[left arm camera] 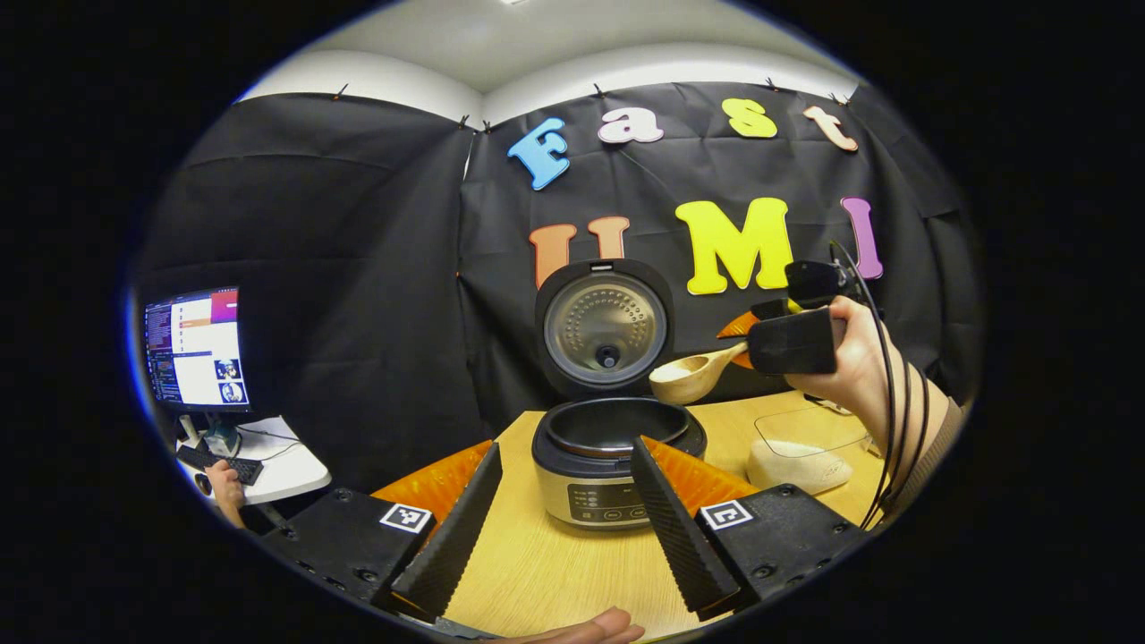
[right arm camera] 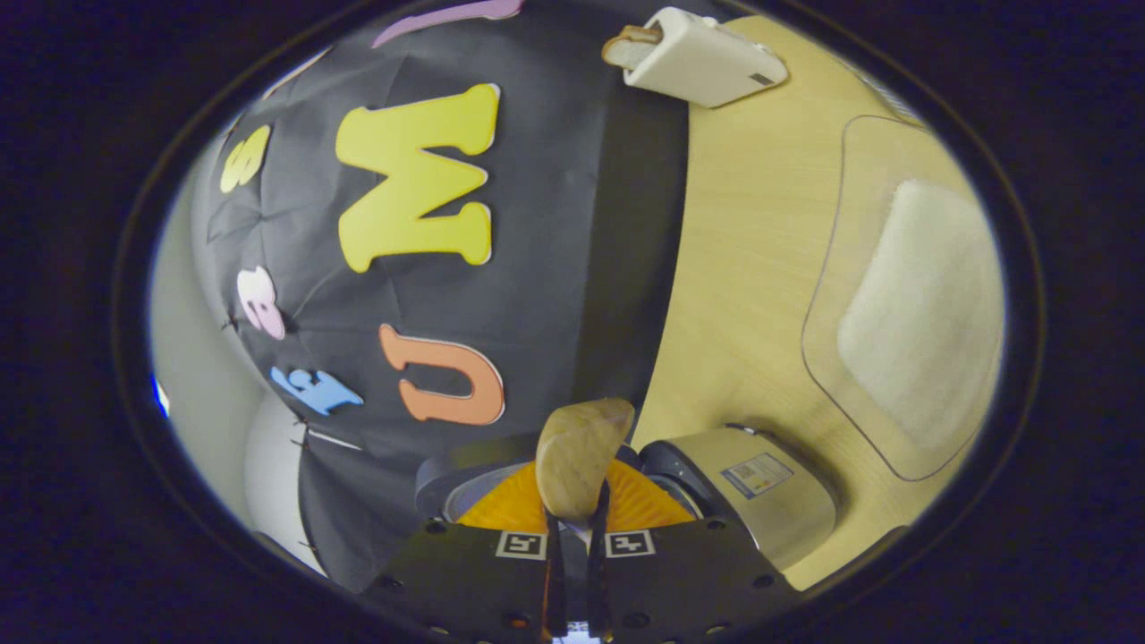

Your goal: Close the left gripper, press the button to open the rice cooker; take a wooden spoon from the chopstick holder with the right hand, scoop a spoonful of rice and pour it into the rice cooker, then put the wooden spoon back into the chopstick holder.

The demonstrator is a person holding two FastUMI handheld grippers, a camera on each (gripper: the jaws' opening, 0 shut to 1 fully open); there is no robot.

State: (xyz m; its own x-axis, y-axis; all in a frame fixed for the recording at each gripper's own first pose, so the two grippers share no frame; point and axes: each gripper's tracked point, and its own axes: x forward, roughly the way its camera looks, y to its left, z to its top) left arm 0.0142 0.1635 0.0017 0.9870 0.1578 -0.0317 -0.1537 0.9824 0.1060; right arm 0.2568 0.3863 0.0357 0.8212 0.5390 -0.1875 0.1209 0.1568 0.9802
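The rice cooker (left arm camera: pixel 595 487) stands at the table's middle with its lid (left arm camera: pixel 604 326) swung up and the dark inner pot (left arm camera: pixel 617 425) showing. My left gripper (left arm camera: pixel 565 523) is open, one finger on each side of the cooker's front, short of it. A hand holds my right gripper (left arm camera: pixel 750 344) to the right of the lid, shut on the handle of a wooden spoon (left arm camera: pixel 687 377). The spoon's bowl hangs just above the pot's right rim. In the right gripper view the wooden spoon (right arm camera: pixel 581 456) sticks out of my shut right gripper (right arm camera: pixel 577 529) over the cooker (right arm camera: pixel 760 496). Whether it carries rice I cannot tell.
A clear container with white rice (left arm camera: pixel 801 456) (right arm camera: pixel 912 313) sits right of the cooker. The white chopstick holder (right arm camera: pixel 698 55) stands at the table's far edge. A monitor (left arm camera: pixel 197 344) and keyboard desk (left arm camera: pixel 268 461) are at far left. A hand (left arm camera: pixel 590 631) shows under the left gripper.
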